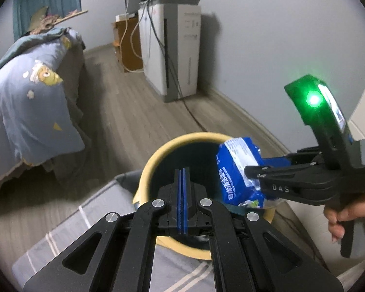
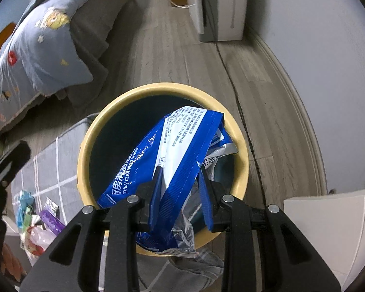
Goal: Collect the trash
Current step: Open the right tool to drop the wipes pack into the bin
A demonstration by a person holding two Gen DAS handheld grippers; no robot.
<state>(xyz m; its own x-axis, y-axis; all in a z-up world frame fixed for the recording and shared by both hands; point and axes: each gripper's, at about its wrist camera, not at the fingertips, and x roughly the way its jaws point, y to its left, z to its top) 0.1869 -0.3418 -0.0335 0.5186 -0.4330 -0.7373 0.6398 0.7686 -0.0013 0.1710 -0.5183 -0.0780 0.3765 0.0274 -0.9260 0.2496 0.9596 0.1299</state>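
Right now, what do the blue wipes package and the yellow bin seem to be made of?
Blue wipes package: thin plastic film, probably foil-lined; glossy, creased, silvery inside.
Yellow bin: likely moulded plastic; smooth, matte rim of even colour.

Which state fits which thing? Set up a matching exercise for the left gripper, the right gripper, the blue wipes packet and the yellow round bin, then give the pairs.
Things:
1. left gripper
2. right gripper
3. blue plastic wipes packet
4. yellow round plastic bin

States:
A. pinched between blue pads, hanging over the bin's mouth
B. standing on the floor with its mouth open
C. shut, with nothing between its pads
D. closed on crumpled packaging

Pairs: 1-C, 2-D, 3-A, 4-B
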